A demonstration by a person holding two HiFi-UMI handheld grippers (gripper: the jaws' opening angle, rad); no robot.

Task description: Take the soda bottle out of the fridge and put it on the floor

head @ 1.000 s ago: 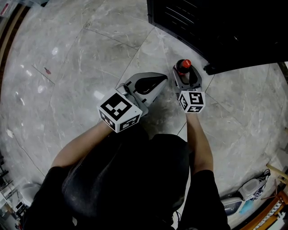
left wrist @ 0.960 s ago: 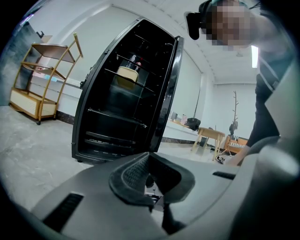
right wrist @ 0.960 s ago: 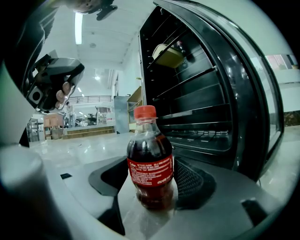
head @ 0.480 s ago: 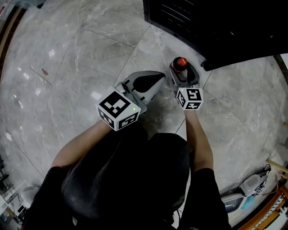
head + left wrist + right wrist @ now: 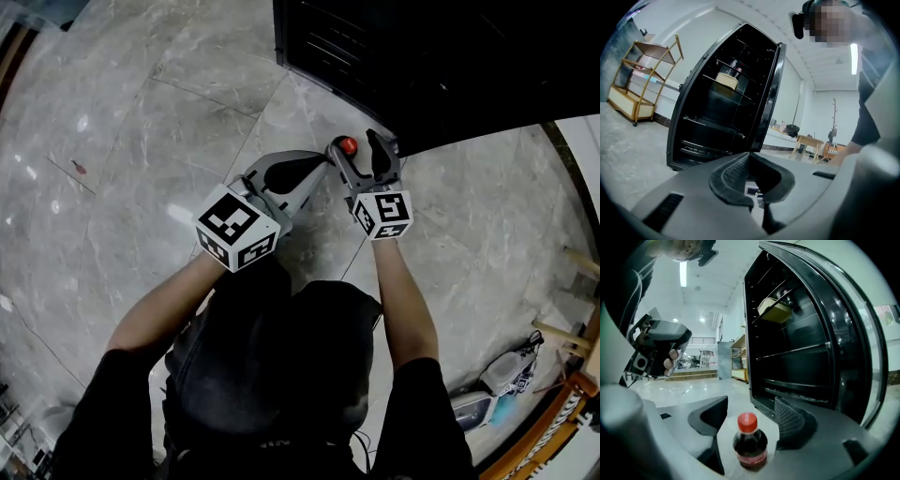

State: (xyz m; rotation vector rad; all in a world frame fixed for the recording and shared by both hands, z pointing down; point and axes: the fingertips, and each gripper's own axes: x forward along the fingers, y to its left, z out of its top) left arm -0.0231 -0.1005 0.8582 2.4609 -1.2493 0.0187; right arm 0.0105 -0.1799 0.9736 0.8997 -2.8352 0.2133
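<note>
**Bottle on floor, right jaws clear of it**

Left gripper (image 5: 757,180): pads look pressed together with nothing between them, though the angle is poor. It sits just beside the right gripper (image 5: 359,148), both over the grey marble floor (image 5: 141,131). Right jaws have just been opening and now stand wide. The soda bottle (image 5: 749,446) is between them, upright on the floor, red cap up. There are gaps on both sides and no pad touches it. The bottle is just in front of the black fridge (image 5: 441,66), which has its door open and wire shelves showing. A yellowish container (image 5: 774,310) sits on an upper shelf. Further back in the left gripper view, a wooden rack (image 5: 642,79) stands against the wall.
</note>
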